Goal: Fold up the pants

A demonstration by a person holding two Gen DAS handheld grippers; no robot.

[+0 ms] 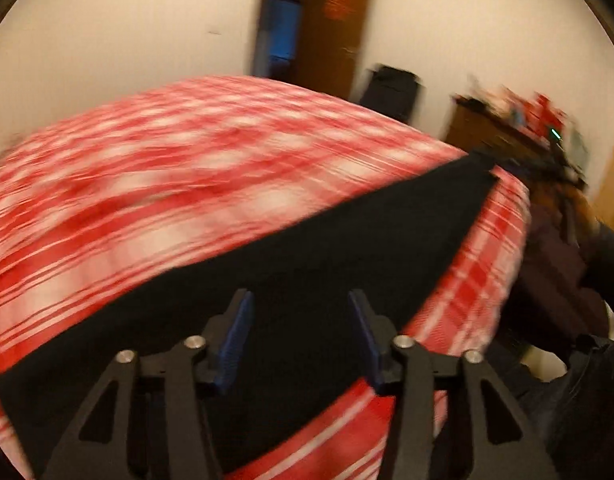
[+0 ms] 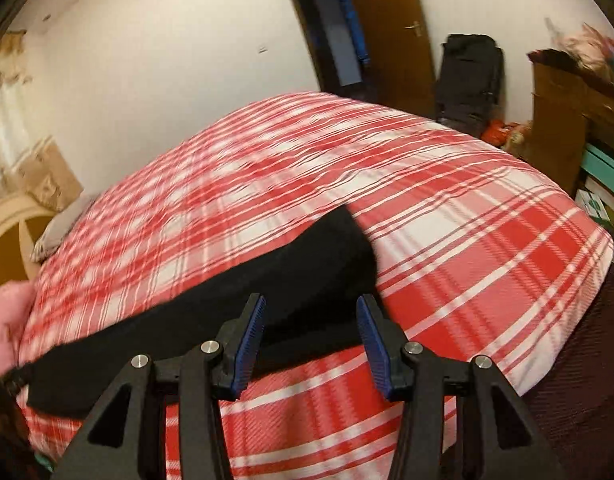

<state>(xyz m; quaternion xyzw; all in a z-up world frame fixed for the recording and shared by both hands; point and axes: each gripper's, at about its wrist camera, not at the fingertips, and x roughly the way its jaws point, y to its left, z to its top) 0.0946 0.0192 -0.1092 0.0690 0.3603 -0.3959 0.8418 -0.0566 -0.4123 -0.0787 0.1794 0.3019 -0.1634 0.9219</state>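
Black pants [image 1: 307, 272] lie flat in a long band on a red and white plaid bed cover [image 1: 167, 168]. In the left wrist view my left gripper [image 1: 301, 300] hovers over the band's near part, open, with nothing between its blue pads [image 1: 237, 336]. In the right wrist view the same pants [image 2: 307, 280] stretch from the lower left to a rounded end near the middle. My right gripper [image 2: 311, 308] is open just above that end, nothing held. Both views are motion-blurred.
The bed cover [image 2: 447, 240] drops off at the right and near edges. A brown door [image 2: 391, 32], a black suitcase [image 2: 469, 80] and a wooden dresser [image 2: 563, 120] with stacked boxes stand beyond. Pink cloth [image 2: 5, 316] lies at the left. A person's dark sleeve [image 1: 579, 264] is at the right.
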